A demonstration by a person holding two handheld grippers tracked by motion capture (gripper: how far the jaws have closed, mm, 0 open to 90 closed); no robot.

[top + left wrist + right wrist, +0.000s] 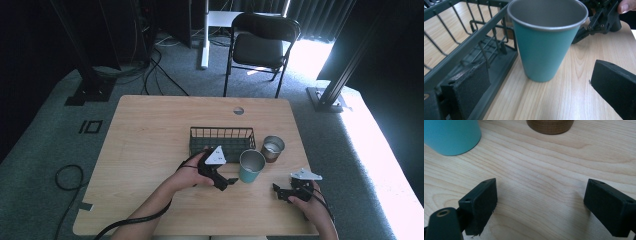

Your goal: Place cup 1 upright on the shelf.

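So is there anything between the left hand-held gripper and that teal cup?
No, just bare wooden table in the left gripper view, between the open left hand-held gripper and teal cup.

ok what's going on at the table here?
A person works two handheld grippers over a wooden table. The left gripper is open and lined up on the teal cup, which stands upright right beside the wire basket; the jaws are either side of it but not touching. The right gripper is open too, low over bare wood, holding nothing. A brown cup stands just behind the teal one. Likely a grasp of the teal cup comes next.
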